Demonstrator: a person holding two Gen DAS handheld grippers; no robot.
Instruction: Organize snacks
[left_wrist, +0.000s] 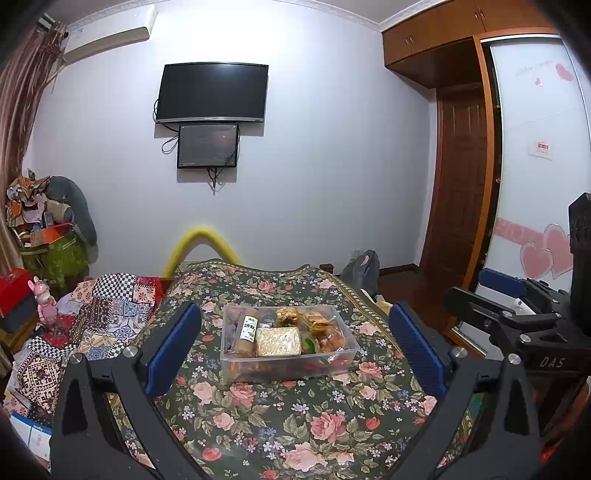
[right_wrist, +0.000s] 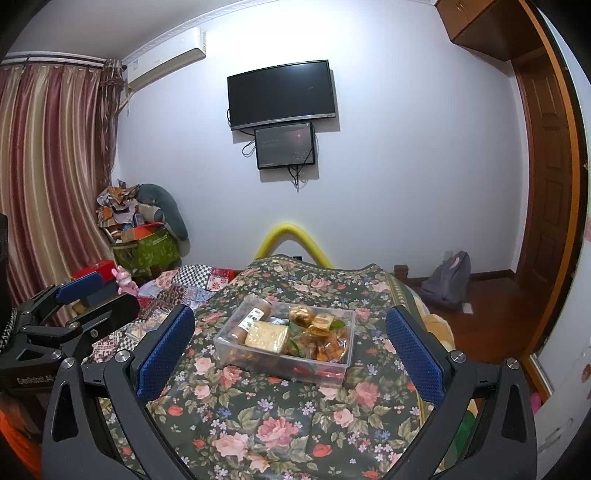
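Both grippers hang spread wide and hold nothing. My left gripper (left_wrist: 295, 343) shows its blue pads (left_wrist: 173, 347) in the foreground of the left wrist view, and my right gripper (right_wrist: 290, 347) does the same in its own view; each can be seen at the edge of the other's camera, so I read them as side by side.

Under them lies a dark flowered cloth (left_wrist: 280, 417) that covers the surface. On it, ahead of the fingertips and between the two finger lines in each view, stands a clear plastic box (left_wrist: 288, 363), apart from every pad.

Contents of the box, near to far: a gold-wrapped block (left_wrist: 279, 341) near the front centre; a brown roll with a white label (left_wrist: 247, 332) touching it on the left; orange-brown wrapped snacks (left_wrist: 325, 332) filling the right side; a round golden snack (left_wrist: 288, 315) at the back. From the right wrist view I see the box at an angle, one corner toward me.

Farther off: a patchwork quilt (left_wrist: 110, 306) on the left, a yellow foam arch (left_wrist: 201, 245), then the wall with a dark television (left_wrist: 212, 92) and a smaller screen (left_wrist: 207, 146) beneath it.
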